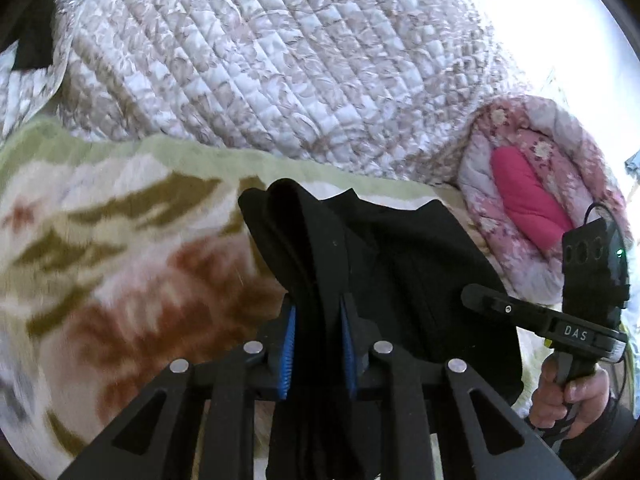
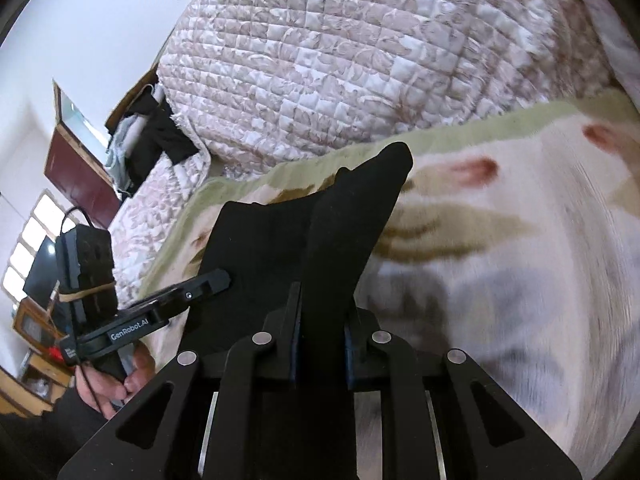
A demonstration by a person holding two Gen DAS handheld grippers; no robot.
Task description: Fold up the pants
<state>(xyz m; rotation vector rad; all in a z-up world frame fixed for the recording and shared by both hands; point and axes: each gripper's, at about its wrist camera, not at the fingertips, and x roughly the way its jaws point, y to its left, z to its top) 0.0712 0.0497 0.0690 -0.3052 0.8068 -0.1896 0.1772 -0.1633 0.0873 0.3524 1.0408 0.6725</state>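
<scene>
Black pants [image 1: 400,256] hang between both grippers above a flowered blanket [image 1: 120,248]. My left gripper [image 1: 318,320] is shut on a bunched edge of the pants, with the cloth pinched between its blue pads [image 1: 289,344]. My right gripper [image 2: 320,320] is shut on another edge of the same pants [image 2: 352,220], whose tip sticks up beyond the fingers. Each gripper shows in the other's view, the right gripper at the right [image 1: 472,294] and the left gripper at the left [image 2: 222,280], both against the black cloth.
A quilted beige bedspread [image 1: 280,52] is heaped behind the blanket. A rolled pink floral quilt [image 1: 532,184] lies at the right. Dark clothes [image 2: 156,136], a red-brown cabinet [image 2: 76,168] and a window [image 2: 28,248] are at the left of the right wrist view.
</scene>
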